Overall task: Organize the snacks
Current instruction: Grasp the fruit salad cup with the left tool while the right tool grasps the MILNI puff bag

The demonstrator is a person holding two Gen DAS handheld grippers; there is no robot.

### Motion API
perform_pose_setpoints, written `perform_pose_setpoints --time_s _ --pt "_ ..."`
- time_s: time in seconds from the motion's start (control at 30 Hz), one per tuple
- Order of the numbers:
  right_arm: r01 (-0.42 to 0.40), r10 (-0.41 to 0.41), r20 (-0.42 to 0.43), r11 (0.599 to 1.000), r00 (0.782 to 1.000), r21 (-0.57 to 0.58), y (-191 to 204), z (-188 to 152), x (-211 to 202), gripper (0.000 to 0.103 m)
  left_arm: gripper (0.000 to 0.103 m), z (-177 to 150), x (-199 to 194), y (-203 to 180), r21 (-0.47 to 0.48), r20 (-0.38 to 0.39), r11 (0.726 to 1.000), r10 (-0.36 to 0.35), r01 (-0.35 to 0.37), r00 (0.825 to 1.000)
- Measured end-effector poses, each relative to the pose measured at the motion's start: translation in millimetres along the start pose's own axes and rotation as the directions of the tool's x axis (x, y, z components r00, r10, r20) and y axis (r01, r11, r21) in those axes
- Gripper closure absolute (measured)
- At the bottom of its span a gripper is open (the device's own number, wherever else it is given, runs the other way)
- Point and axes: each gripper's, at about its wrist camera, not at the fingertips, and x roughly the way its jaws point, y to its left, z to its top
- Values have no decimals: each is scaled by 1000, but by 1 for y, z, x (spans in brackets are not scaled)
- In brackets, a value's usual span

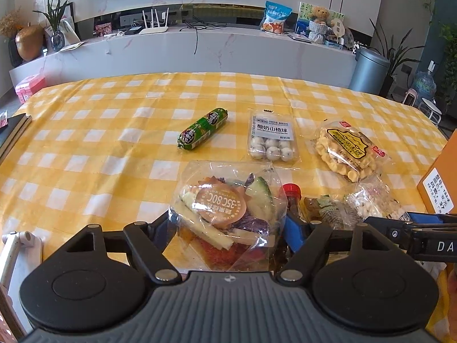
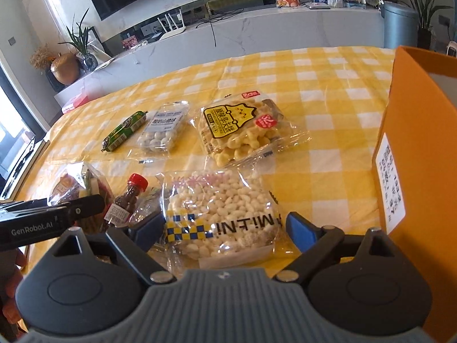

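A yellow-and-white checked tablecloth (image 1: 114,148) covered the table, and an orange box (image 2: 414,154) stood at its right edge. Near the front lay a clear bag of vegetable crisps (image 1: 225,211), flanked by the spread fingers of the left gripper (image 1: 228,228); whether its pads touched the film could not be told. Just right of it, a puffed-rice cake packet (image 2: 220,217) sat between the wide-apart fingers of the right gripper (image 2: 225,228), the pads clear of the wrapper. Behind these lay a waffle biscuit packet (image 2: 240,128), a tray of yogurt hawthorn balls (image 1: 271,140) and a green sausage stick (image 1: 202,128), each apart. A small red-capped bottle (image 2: 128,197) rested between the two front bags.
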Motion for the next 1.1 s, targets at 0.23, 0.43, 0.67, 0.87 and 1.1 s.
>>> perform_pose_setpoints --time_s 0.23,0.43,0.67,0.87,1.1 --pt "-7 8 10 1000 1000 -26 0 -3 2 16 21 0 1 -1 -11 -1 1000 2 -2 1000" --pt "-1 1 8 999 1000 -52 4 -3 6 14 18 0 6 2 -19 -23 1000 -8 7 1000" --pt "6 -5 11 999 1000 -52 4 -1 4 24 27 -2 3 2 -38 -20 999 -14 13 1000" --pt "3 -1 34 998 999 -63 8 -2 -8 24 28 -3 -12 5 -53 9 999 0 0 1000" --pt "-27 33 77 997 996 -68 17 2 -38 24 29 0 -49 -2 -64 53 998 -15 18 999"
